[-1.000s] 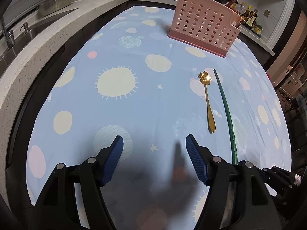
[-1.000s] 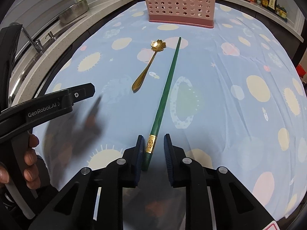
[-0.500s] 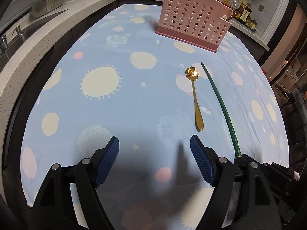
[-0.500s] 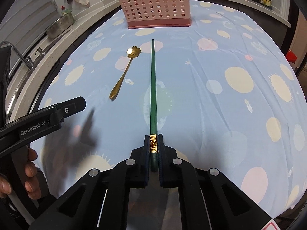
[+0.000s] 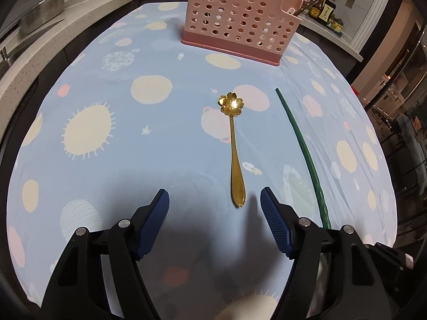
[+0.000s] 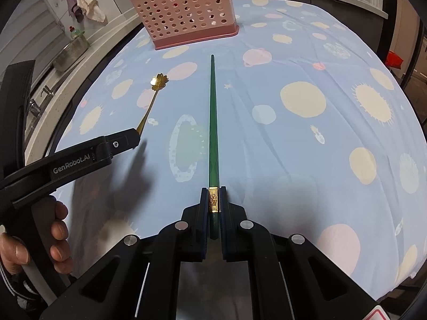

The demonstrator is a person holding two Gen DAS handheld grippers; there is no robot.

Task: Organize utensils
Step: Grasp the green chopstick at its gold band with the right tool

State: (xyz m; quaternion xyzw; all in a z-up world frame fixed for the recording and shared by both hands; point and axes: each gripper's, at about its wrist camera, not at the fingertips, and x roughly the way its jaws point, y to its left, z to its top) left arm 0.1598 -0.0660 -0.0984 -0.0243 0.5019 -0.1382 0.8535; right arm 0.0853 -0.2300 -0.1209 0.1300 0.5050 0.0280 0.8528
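A gold spoon (image 5: pixel 234 154) with a flower-shaped bowl lies on the blue patterned cloth (image 5: pixel 160 146). Its handle end sits just ahead of my left gripper (image 5: pixel 213 194), nearer the right finger. The jaws are closing, and the pads do not touch the spoon. A long green chopstick (image 6: pixel 213 122) lies to the right of the spoon, pointing at the pink perforated basket (image 6: pixel 184 13). My right gripper (image 6: pixel 213 189) is shut on the chopstick's gold-banded end. In the right wrist view, a finger of the left gripper (image 6: pixel 117 144) covers the spoon's (image 6: pixel 153 101) handle end.
The pink basket (image 5: pixel 240 18) stands at the far side of the cloth and holds a few utensils. A stone counter with a sink and a metal bowl (image 5: pixel 40 16) runs along the left. Bottles (image 5: pixel 323 10) stand on the back counter. A hand (image 6: pixel 16 250) holds the left gripper's handle.
My right gripper has shut on the chopstick's gold-banded end and lined up with it. The left gripper has moved right and forward, bringing the spoon's handle end to its fingertips.
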